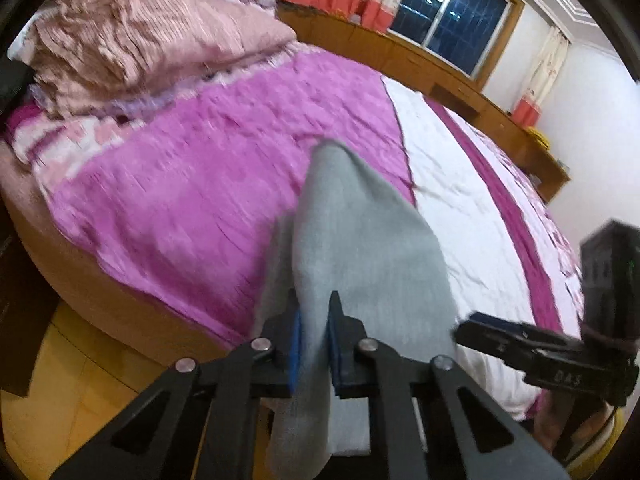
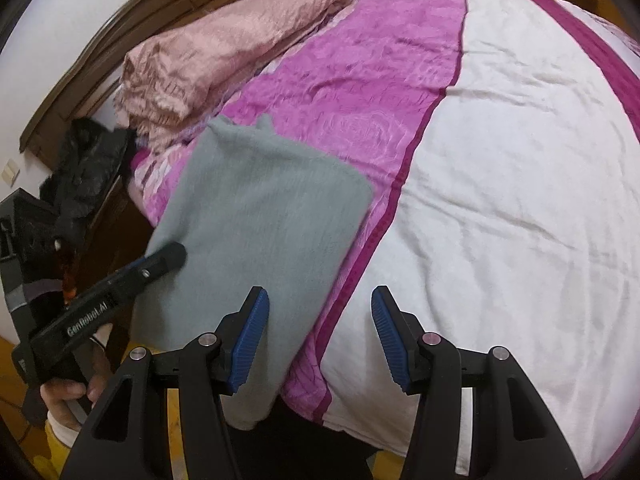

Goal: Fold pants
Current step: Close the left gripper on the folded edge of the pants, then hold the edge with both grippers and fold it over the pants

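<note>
I am clamping my left gripper (image 1: 312, 344) on the near edge of the grey pants (image 2: 256, 216) lying on the bed (image 2: 520, 160), my right gripper (image 2: 320, 336) hanging released beside them; next, likely gripping that edge too for the fold.

Left wrist view is motion-blurred throughout. Grey knit pants (image 1: 360, 240): the near end runs off the frame at 6 o'clock, and the left gripper's blue ribbed pads (image 1: 296, 344) cover the pinched fold. Black bundle at the bedside (image 2: 84, 168), 9 o'clock in the right wrist view: too dark to identify. Crumpled pink quilt (image 2: 224, 52): its far end is hidden. Hand on the left gripper's handle (image 2: 68, 396): cut by the frame edge.
</note>
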### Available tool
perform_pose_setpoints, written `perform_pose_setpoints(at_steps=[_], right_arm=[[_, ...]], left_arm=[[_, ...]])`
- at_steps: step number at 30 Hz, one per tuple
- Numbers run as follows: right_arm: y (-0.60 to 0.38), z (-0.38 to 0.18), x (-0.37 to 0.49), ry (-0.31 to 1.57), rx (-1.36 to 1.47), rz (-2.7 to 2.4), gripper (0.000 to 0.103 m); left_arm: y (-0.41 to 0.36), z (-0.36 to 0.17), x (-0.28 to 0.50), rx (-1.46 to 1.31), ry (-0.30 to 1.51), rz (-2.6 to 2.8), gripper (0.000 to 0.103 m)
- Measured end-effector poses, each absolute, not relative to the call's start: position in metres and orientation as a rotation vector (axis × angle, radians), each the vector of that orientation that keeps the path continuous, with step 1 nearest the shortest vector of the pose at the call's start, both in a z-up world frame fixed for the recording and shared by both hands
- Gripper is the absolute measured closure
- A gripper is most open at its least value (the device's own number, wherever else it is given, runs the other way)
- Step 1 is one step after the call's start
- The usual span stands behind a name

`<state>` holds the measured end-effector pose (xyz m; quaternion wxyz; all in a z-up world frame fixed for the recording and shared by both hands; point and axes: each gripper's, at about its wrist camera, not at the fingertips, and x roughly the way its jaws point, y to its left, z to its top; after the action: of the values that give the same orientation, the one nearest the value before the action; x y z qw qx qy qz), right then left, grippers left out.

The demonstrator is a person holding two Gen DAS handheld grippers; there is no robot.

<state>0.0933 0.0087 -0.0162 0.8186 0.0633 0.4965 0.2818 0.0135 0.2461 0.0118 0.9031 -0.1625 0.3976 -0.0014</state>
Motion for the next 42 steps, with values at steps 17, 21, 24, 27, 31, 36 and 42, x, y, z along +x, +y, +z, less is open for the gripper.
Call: perform_pose_setpoints(at_steps=[17, 21, 24, 27, 31, 36, 42], right_arm=[[0.032, -0.037, 0.103, 1.138, 0.228, 0.663, 0.055], [0.039, -0.055, 0.110, 1.174, 0.239, 0.658, 0.048], [0.044, -0.059, 0.113, 1.180, 0.229, 0.661, 0.046], [0.057, -0.054, 0.112, 1.153, 0.176, 0.692, 0.048], [0.071, -0.059, 0.111, 1.104, 0.116, 0.694, 0.048], [0.068, -0.062, 0.113, 1.094, 0.142, 0.710, 0.048], [0.060, -0.057, 0.113, 1.099, 0.208, 0.713, 0.063]], left_arm=[[0.272, -0.012, 0.042, -0.362, 0.920, -0.023, 0.050], [0.270, -0.019, 0.048, -0.347, 0.929, -0.038, 0.050], [0.267, -0.024, 0.054, -0.332, 0.938, -0.067, 0.050], [0.266, -0.030, 0.061, -0.373, 0.944, -0.119, 0.050], [0.263, -0.042, 0.071, -0.420, 0.954, -0.164, 0.050], [0.260, -0.041, 0.072, -0.413, 0.947, -0.160, 0.050], [0.255, -0.031, 0.070, -0.402, 0.961, -0.126, 0.059]])
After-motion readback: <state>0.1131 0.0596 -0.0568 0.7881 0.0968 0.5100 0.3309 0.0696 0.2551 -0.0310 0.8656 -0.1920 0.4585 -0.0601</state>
